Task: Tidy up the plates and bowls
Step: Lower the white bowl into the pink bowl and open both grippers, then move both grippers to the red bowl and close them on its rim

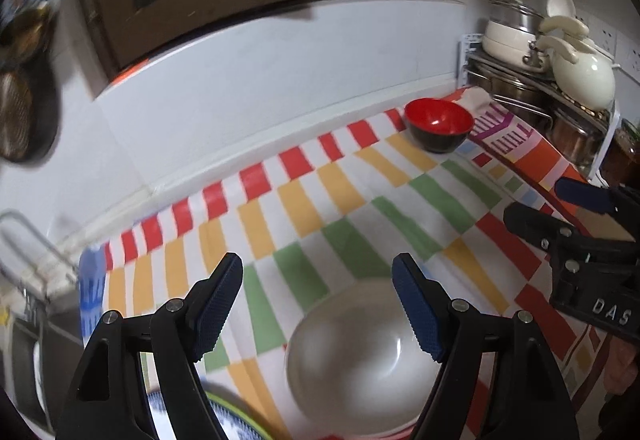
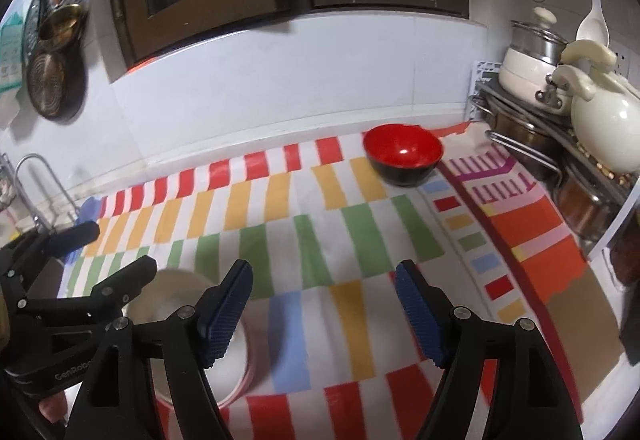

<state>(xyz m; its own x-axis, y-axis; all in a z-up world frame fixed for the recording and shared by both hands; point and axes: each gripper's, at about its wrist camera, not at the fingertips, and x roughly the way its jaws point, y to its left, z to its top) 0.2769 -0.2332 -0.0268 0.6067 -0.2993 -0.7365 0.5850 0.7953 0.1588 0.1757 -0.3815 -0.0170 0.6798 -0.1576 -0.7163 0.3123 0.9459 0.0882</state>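
A white bowl [image 1: 360,352] sits on the striped cloth just below my open, empty left gripper [image 1: 318,308]; it also shows in the right wrist view [image 2: 232,356], partly hidden by fingers. A patterned plate rim [image 1: 228,416] lies at its left. A red bowl with a black outside [image 1: 438,124] stands at the far right of the cloth, also in the right wrist view [image 2: 404,154]. My right gripper [image 2: 324,314] is open and empty above the cloth, and shows in the left wrist view [image 1: 560,212]. My left gripper shows in the right wrist view [image 2: 116,252].
A colourful striped cloth [image 2: 320,240] covers the counter. A metal rack [image 2: 532,144] with pots and a cream kettle [image 2: 604,120] stands at the right. A white tiled wall runs behind. A faucet [image 2: 36,188] is at the far left. Strainers [image 2: 56,44] hang on the wall.
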